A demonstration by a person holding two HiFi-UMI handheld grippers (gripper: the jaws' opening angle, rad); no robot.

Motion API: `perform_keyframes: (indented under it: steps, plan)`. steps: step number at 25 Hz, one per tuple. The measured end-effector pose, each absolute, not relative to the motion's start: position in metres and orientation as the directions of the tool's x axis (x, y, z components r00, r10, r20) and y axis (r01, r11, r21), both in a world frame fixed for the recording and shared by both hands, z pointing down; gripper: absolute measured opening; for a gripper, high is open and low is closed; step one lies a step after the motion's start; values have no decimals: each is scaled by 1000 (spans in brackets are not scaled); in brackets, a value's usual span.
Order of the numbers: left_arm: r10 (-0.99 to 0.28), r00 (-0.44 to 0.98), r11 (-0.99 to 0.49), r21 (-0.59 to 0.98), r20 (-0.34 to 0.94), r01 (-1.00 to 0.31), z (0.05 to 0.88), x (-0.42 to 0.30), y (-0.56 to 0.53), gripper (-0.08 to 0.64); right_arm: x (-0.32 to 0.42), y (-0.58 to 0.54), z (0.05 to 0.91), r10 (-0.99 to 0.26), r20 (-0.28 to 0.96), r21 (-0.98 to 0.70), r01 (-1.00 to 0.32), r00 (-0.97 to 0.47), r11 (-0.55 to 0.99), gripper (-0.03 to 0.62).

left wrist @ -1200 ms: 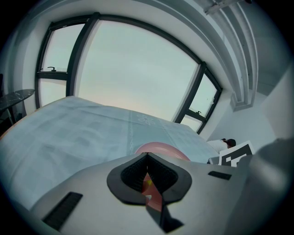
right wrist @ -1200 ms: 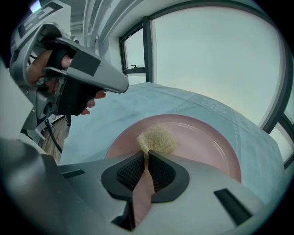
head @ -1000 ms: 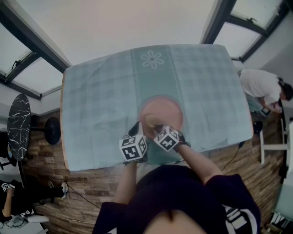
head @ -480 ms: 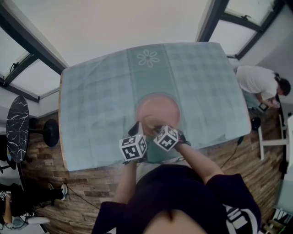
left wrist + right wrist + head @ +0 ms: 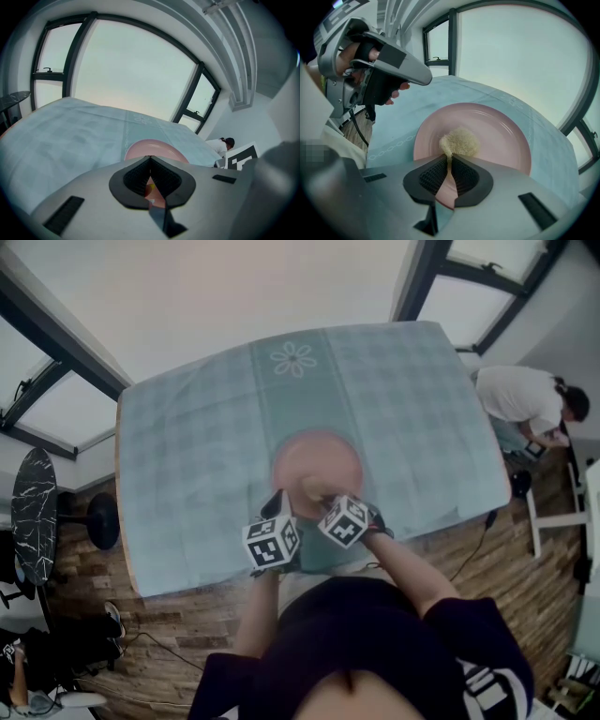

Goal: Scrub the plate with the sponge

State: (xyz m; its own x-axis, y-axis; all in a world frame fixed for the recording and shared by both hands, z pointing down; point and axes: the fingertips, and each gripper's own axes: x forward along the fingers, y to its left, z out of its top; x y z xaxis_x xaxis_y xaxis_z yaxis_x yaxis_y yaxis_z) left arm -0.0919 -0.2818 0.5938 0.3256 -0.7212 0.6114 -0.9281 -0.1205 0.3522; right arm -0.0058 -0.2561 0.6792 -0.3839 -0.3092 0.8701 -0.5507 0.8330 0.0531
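Right gripper view: my right gripper [image 5: 450, 158] clamps the beige fibrous sponge [image 5: 459, 140] against the round pink plate [image 5: 501, 136], at its near side.
Left gripper [image 5: 150, 159]: closed, empty, beside the plate.
Change: sponge barely shifted; I judge scrubbing is mid-stroke.

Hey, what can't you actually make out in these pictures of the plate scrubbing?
The beige fibrous sponge: head view, mostly hidden by the marker cube of the right tool.
The pink round plate: near rim covered by each tool's body in both gripper views.
The left tool: whether it touches the plate is unclear everywhere.
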Motion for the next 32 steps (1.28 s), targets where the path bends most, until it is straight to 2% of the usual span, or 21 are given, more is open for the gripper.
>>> perform_keyframes:
  steps: [16,32]
  plan:
    - [-708,351,-146,359,612,-922,594,-79,-297,8,36,-280,678,-326,897,92,-594,-299,799,35]
    - [-705,344,-127,367,620,-922,598,-86,-312,9,47,-318,682,-322,920,140,-582,-221,801,35]
